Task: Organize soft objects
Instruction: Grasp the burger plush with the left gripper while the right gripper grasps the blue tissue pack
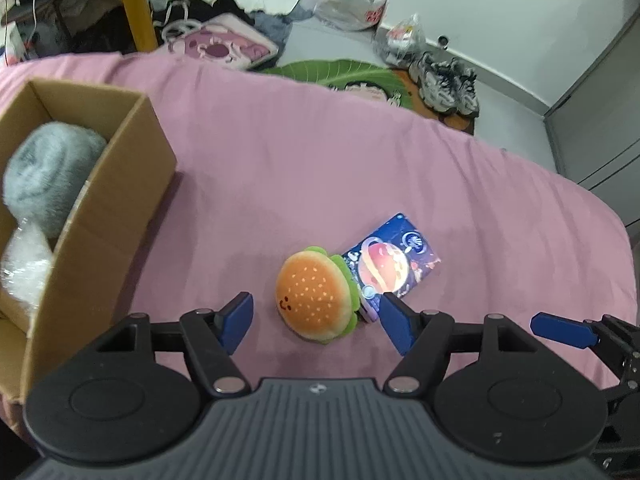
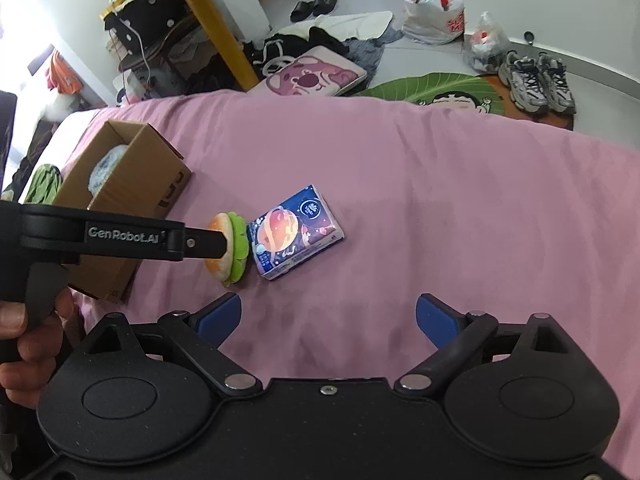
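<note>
**Spotter:** What have you got on the left side?

**Operator:** My left gripper (image 1: pixel 316 322) is spread wide over the pink bedsheet (image 1: pixel 360 168), holding nothing. The burger plush (image 1: pixel 316 294) lies on the sheet between its blue fingertips (image 1: pixel 236 320), a gap showing on each side in my left wrist view. From the right wrist view the near finger crosses in front of the bun, so I cannot tell if it touches there.

**Spotter:** And what sits around the plush?

**Operator:** A tissue pack (image 1: pixel 394 262) with a planet print lies at the plush's two o'clock, tucked right against its green lettuce edge. The cardboard box (image 1: pixel 104 216) stands open at about ten o'clock from the plush, well apart from it. Inside it I see a grey fluffy plush (image 1: pixel 52 172) and, nearer me, something wrapped in clear plastic (image 1: pixel 24 268).

**Spotter:** Right side?

**Operator:** My right gripper (image 2: pixel 328 320) hovers above bare sheet with its fingers parted and empty; plush and pack sit at its eleven o'clock. A hand (image 2: pixel 28 344) grips the left tool's handle at nine o'clock.
</note>
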{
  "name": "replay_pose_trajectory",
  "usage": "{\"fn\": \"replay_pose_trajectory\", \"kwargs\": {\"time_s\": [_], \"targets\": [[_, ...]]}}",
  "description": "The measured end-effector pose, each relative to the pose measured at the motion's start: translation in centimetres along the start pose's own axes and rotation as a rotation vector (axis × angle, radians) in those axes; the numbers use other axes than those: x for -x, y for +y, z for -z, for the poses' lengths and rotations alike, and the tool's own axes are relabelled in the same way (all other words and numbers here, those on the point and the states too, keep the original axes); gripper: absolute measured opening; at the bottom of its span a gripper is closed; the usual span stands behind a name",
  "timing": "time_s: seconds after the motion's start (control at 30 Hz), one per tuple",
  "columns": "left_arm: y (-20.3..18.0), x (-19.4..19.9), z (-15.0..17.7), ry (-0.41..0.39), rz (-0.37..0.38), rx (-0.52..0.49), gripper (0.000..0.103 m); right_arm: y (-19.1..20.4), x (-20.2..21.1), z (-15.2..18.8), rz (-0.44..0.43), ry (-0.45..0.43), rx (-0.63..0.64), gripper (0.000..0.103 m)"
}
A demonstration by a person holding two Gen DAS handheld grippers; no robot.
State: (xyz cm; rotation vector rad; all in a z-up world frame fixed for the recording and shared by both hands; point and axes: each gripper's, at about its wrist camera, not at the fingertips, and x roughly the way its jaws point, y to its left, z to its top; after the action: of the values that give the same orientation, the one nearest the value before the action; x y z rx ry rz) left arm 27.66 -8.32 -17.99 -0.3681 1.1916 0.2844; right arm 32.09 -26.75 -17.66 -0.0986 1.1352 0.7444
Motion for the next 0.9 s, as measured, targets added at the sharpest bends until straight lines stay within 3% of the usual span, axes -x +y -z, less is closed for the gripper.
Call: {"fn": "replay_pose_trajectory", "kwargs": {"time_s": [0.23, 0.37, 0.47, 0.9], "targets": [[1.0, -2.9, -0.9, 0.072, 0.022, 0.042, 0.066, 0.0, -1.6, -0.9, -0.005, 0.036, 0.055, 0.092], [1.6, -4.2, -1.1, 0.115, 0.053, 0.084, 0.044, 0.2, -2.3, -1.5, -0.003, 0.049, 0.09, 0.092], [1.7, -4.1, -1.1, 0.104, 0.069, 0.089, 0.038, 0.4, -2.9, -1.8, -0.002, 0.054, 0.106, 0.092], [3.3, -2.1, -1.8, 0.098, 0.056, 0.11, 0.037, 3.0, -4.9, -2.2, 0.03, 0.059, 0.208, 0.094]]}}
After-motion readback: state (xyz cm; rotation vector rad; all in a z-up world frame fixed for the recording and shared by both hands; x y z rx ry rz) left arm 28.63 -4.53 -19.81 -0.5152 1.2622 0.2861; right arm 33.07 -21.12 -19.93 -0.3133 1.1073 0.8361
